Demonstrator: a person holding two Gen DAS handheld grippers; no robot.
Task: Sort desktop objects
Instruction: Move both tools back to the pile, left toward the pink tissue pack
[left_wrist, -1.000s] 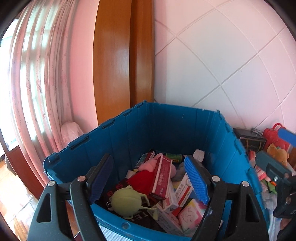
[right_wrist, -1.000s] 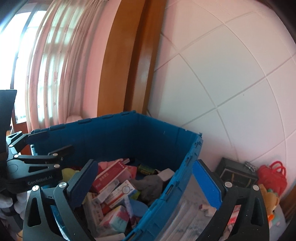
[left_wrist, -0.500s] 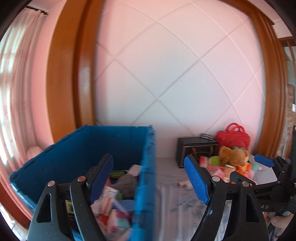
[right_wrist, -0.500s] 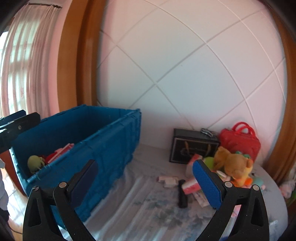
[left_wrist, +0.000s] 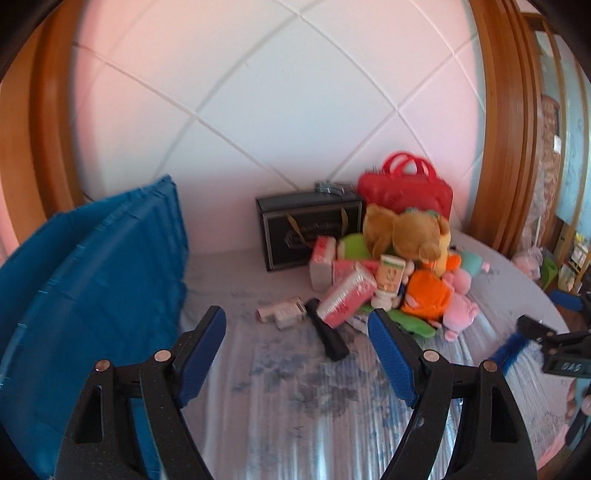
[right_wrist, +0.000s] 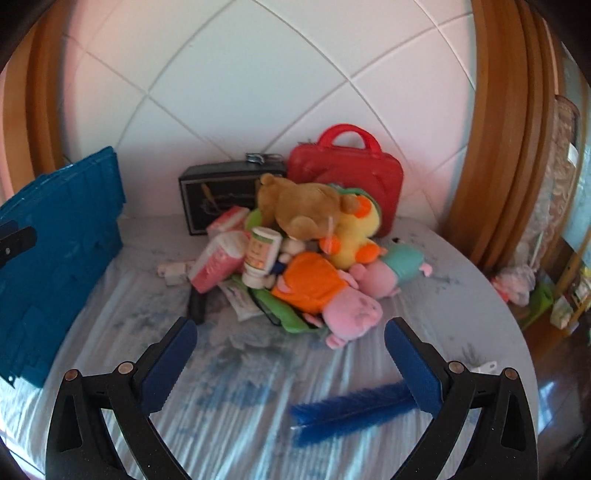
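Both grippers empty, facing the unsorted pile; next pick not yet chosen.

Left gripper (left_wrist: 297, 332) and right gripper (right_wrist: 290, 345) stand released, nothing between the fingers. Pile of toys and boxes (right_wrist: 295, 251) lies ahead of both; blue crate (left_wrist: 92, 277) left of the fingers. Judged next: descend, straddle one item, clamp.

Blue crate (left_wrist: 92, 280): ribbed hard plastic. Red case (right_wrist: 347, 177): glossy plastic. Toys (right_wrist: 314, 236): matt plush. Tablecloth (right_wrist: 240, 387): smooth printed cloth. Door frame (right_wrist: 491, 129): varnished wood.
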